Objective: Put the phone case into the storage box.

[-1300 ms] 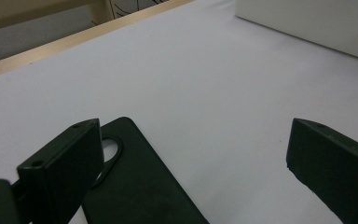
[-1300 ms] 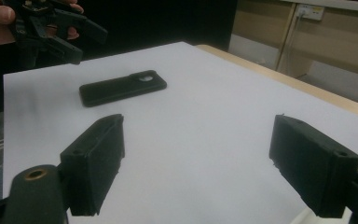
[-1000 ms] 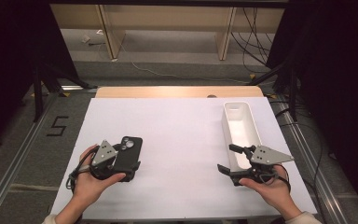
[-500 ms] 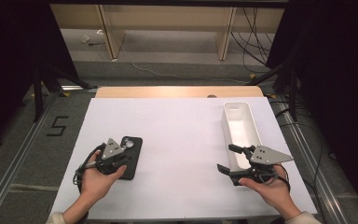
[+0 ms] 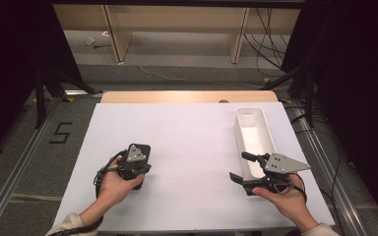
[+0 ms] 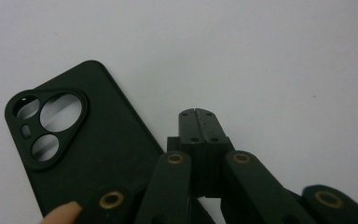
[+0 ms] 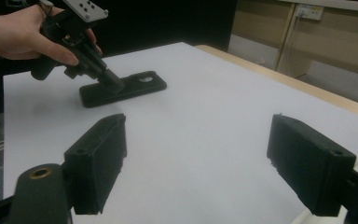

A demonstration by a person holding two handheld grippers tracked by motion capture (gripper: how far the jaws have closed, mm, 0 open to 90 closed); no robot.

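Note:
A black phone case (image 5: 142, 149) lies flat on the white table (image 5: 192, 142), its camera cut-outs facing up (image 6: 51, 123). My left gripper (image 5: 137, 167) points steeply down over it, its grey plate on top. Its jaws are shut with nothing between them (image 6: 198, 115), and the tips rest at the case's long edge. From the right gripper view the same gripper (image 7: 111, 80) meets the case (image 7: 135, 88). My right gripper (image 5: 238, 165) hovers open and empty at the table's right (image 7: 200, 163), aimed left toward the case.
A long white tray (image 5: 253, 132) stands along the right side of the table, just beyond my right gripper. A wooden strip (image 5: 187, 96) borders the table's far edge. Metal rails run down both sides, and cables lie on the floor behind.
My left hand has swung the gripper rightward from beside the case to over it, covering most of it. The case and the right gripper have stayed put.

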